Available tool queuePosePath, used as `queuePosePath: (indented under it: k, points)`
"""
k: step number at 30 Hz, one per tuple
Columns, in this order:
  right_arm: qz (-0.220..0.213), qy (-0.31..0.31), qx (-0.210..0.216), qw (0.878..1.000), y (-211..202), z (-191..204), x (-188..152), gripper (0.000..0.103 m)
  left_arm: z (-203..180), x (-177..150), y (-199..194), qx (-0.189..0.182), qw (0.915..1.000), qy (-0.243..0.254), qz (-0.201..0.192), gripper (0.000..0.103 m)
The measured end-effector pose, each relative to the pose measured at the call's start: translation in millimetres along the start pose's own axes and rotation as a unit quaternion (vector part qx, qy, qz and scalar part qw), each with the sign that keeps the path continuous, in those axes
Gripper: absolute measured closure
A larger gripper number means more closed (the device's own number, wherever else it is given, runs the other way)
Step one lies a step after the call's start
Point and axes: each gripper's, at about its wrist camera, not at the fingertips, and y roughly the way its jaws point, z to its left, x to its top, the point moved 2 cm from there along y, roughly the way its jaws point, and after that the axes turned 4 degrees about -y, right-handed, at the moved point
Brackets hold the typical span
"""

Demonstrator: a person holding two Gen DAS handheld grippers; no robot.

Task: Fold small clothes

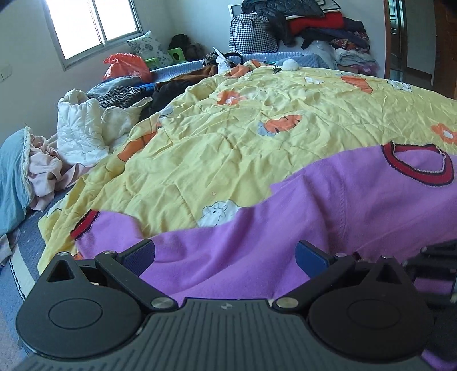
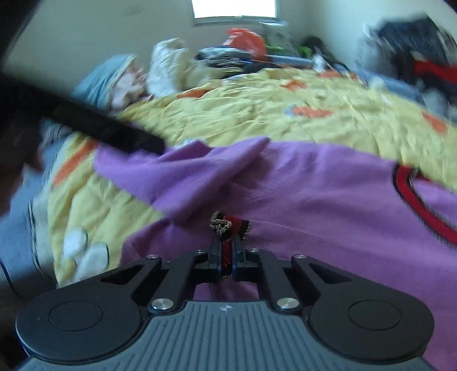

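Observation:
A small purple sweater [image 1: 328,205] with a red-and-dark neckband [image 1: 417,168] lies spread on the yellow quilt [image 1: 228,137]. One sleeve ends in a red cuff [image 1: 84,225] at the left. My left gripper [image 1: 225,254] hovers open over the sweater's near part, with nothing pinched between its blue pads. In the right wrist view the purple sweater [image 2: 328,194] is bunched, with a fold lifted over its middle. My right gripper [image 2: 227,261] is shut on a red-striped ribbed cuff [image 2: 228,225] of it. A black bar [image 2: 108,128], likely the other gripper, crosses the upper left.
The quilt [image 2: 257,114] carries orange and white cartoon prints. White padded bedding [image 1: 80,128], a blue pillow [image 1: 11,182] and pink cloth lie at the left edge. An orange bag [image 1: 125,65] and a pile of clothes [image 1: 314,25] line the far side under a window [image 1: 91,25].

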Motion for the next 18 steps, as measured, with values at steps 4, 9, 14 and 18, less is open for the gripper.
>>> queuePosePath:
  k: [4,9,14,18]
  points:
    - [-0.033,0.100,0.019,0.994,-16,-31,14,0.098,8,1,-5,-0.003,1.0000,-0.005,-0.007,0.000]
    - [-0.107,0.172,0.014,0.979,-42,-54,48,0.098,19,6,-16,-0.018,0.9993,-0.027,-0.018,0.000]
    - [-0.080,0.077,-0.066,0.992,-14,-9,53,0.098,22,3,-21,-0.019,0.9992,-0.025,-0.024,0.000]
    - [0.000,0.049,-0.074,0.996,38,10,22,0.094,21,-6,-16,-0.022,0.9995,-0.020,-0.009,0.000]
